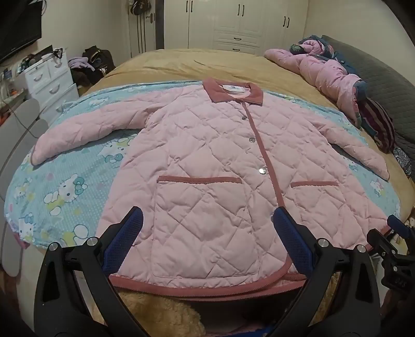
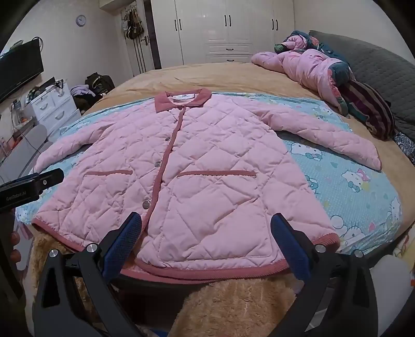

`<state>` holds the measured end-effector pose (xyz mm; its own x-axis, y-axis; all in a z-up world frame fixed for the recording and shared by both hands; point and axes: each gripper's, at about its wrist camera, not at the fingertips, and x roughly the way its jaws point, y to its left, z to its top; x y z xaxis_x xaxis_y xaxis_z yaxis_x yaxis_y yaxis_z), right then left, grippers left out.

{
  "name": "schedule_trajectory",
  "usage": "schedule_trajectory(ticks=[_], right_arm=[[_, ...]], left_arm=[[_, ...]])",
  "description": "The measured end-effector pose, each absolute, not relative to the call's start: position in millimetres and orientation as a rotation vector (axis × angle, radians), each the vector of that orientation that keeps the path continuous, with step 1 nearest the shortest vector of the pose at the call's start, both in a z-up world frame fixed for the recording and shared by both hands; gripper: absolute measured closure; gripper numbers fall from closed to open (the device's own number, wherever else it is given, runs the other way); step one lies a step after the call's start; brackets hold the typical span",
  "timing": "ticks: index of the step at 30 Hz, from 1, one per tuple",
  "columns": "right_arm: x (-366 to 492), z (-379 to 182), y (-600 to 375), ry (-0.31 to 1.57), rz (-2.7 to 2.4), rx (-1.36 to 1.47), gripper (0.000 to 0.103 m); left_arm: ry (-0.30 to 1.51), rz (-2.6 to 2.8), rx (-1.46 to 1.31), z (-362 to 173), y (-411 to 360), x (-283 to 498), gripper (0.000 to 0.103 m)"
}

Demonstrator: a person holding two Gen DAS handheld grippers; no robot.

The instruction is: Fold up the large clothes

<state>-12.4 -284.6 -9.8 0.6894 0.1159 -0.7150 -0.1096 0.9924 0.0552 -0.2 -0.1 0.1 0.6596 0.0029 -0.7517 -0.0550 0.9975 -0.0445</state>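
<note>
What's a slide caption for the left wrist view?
Left gripper, jaws open, above the hem of a buttoned pink quilted jacket spread flat on a cartoon-print sheet.

This is a bedroom in a home. A wide bed (image 2: pixel 233 77) with a tan plush cover fills most of the room, and a cartoon-cat blanket (image 2: pixel 350 181) lies across its near edge. Along the bed's right edge, by a dark quilted headboard (image 2: pixel 376 67), bedding and clothes (image 2: pixel 319 75) lie heaped. White fitted wardrobes (image 2: pixel 228 28) line the far wall beside a door hung with bags (image 2: pixel 133 26). On the left stand a white chest of drawers (image 2: pixel 55 109), a wall television (image 2: pixel 19 70) and a round clock (image 2: pixel 81 20). More clothes (image 2: pixel 83 93) pile on the floor.
</note>
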Motion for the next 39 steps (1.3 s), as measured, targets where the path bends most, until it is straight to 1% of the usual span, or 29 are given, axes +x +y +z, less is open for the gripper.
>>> schedule_trajectory(ticks=[39], right_arm=[[-10,2,-279,0.789,0.152,0.010,0.004]], left_arm=[[0.836,0.030,-0.063,5,-2,2,0.009]])
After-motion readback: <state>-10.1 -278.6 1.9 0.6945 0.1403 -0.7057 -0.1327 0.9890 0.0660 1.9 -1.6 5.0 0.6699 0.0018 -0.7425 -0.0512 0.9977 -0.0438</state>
